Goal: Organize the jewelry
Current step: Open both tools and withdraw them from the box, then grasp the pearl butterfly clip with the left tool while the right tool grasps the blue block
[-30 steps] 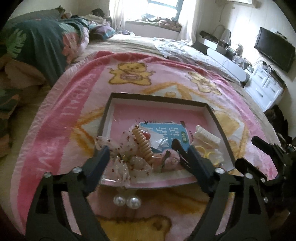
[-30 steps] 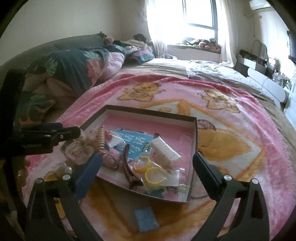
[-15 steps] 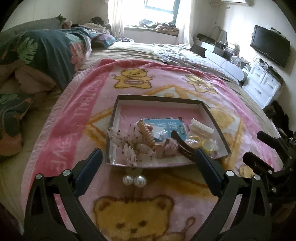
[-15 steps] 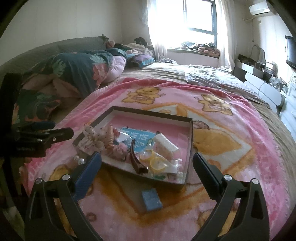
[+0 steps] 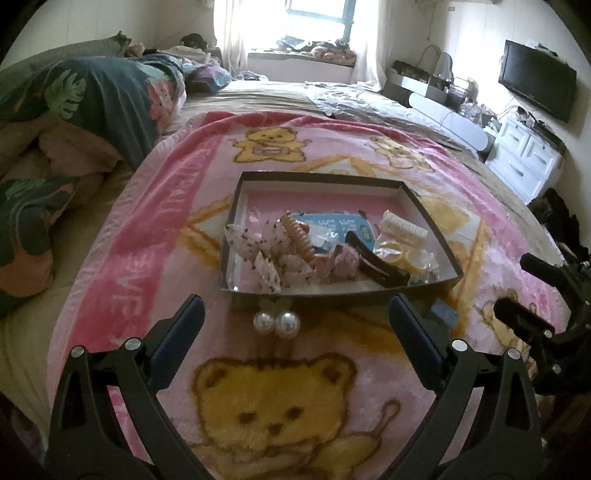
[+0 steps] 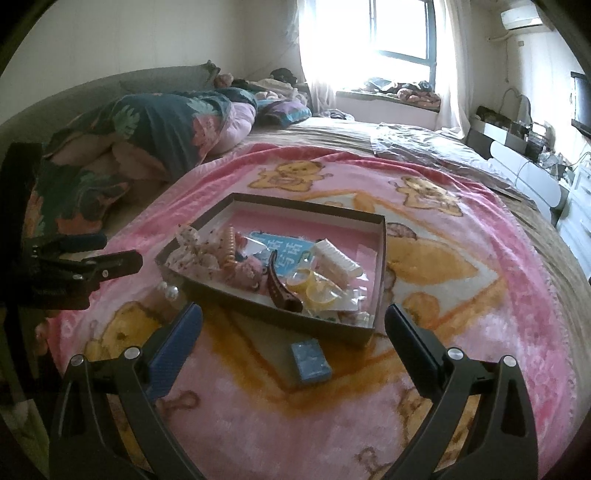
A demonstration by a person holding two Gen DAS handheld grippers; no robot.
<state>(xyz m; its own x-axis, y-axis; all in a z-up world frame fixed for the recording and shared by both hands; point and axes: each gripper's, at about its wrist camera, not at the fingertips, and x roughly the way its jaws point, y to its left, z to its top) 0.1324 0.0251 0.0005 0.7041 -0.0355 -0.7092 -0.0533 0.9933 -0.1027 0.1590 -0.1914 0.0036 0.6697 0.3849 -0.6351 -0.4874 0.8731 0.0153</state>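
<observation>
A shallow dark-walled box (image 5: 325, 179) (image 6: 314, 212) lies on a pink teddy-bear blanket. It holds a floral bow (image 5: 266, 254), a coiled tan hair tie (image 5: 297, 236), a dark hair claw (image 5: 373, 258) (image 6: 280, 290), a white comb clip (image 5: 404, 227) (image 6: 338, 260), yellow rings in plastic (image 6: 314, 286) and a blue card (image 5: 332, 225). A pair of pearl baubles (image 5: 277, 324) (image 6: 168, 290) lies on the blanket outside the box's near wall. A small blue box (image 6: 310, 361) lies in front of the box. My left gripper (image 5: 295, 321) is open and empty, back from the pearls. My right gripper (image 6: 293, 326) is open and empty above the blue box.
A folded leaf-print quilt (image 5: 85, 99) lies at the left of the bed. A white dresser (image 5: 524, 155) and a wall television (image 5: 537, 79) stand at the right. A bright window (image 6: 388, 33) is at the far end.
Both grippers have drawn back and up from the box, so the box looks smaller and farther. The pearl baubles and the blue box lie where they were. Both stay open.
</observation>
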